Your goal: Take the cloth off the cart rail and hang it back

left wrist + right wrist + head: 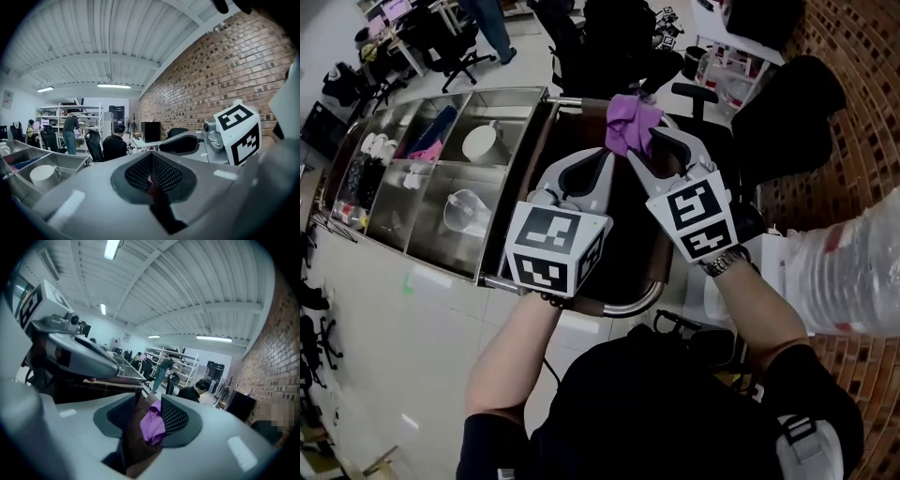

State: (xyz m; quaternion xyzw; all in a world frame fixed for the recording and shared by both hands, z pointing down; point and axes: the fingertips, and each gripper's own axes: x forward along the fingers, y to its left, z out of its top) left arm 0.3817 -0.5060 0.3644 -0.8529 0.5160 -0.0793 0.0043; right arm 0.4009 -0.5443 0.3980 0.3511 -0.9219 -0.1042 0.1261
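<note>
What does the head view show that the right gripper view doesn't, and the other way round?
Only the head view: the wristwatch, the marker cube on the right gripper, and a white cup in the cart's steel bins. Only the right gripper view: ceiling lights and shelving. Both: the purple cloth, lying between the right gripper's open jaws, and the left gripper.

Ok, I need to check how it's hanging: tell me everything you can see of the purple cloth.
The purple cloth is soft, crumpled fabric, bunched over the cart rail at its far end. A fold lies between the right gripper's open jaws, against one pad; the left gripper's closed tips seem to pinch an edge.
</note>
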